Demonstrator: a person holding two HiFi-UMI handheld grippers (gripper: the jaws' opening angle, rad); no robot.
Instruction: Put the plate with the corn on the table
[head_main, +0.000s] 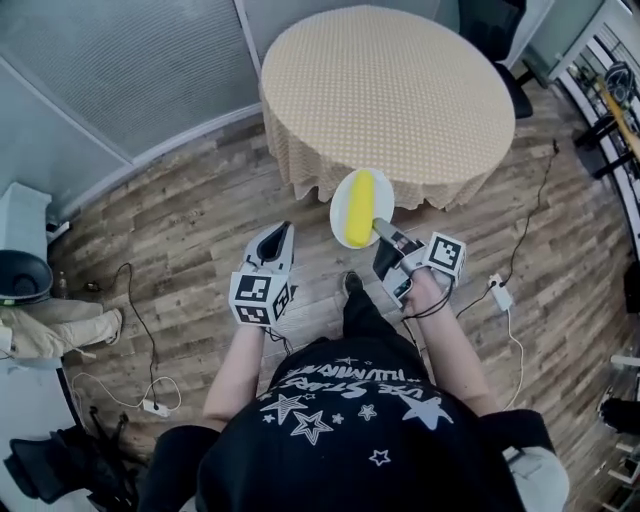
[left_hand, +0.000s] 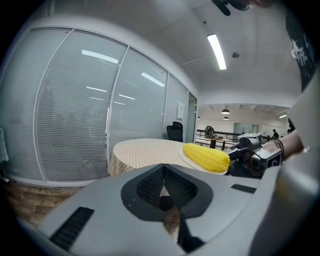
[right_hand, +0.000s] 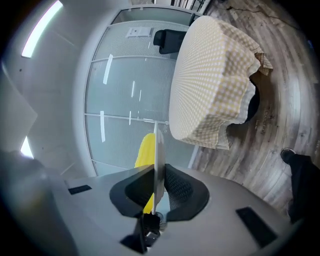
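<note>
A white plate (head_main: 343, 192) carrying a yellow corn cob (head_main: 360, 207) hangs in the air just in front of the round table (head_main: 388, 90) with its beige checked cloth. My right gripper (head_main: 385, 235) is shut on the plate's near rim. In the right gripper view the plate (right_hand: 157, 165) shows edge-on between the jaws, the corn (right_hand: 146, 150) behind it. My left gripper (head_main: 276, 238) floats left of the plate, jaws shut and holding nothing. The left gripper view shows the corn (left_hand: 206, 157), the plate (left_hand: 190, 159) and the table (left_hand: 142, 150) ahead.
Wood flooring (head_main: 200, 230) surrounds the table. A glass partition wall (head_main: 130, 70) runs along the back left. Cables and a power strip (head_main: 500, 296) lie on the floor at the right. A black chair (head_main: 510, 70) stands behind the table.
</note>
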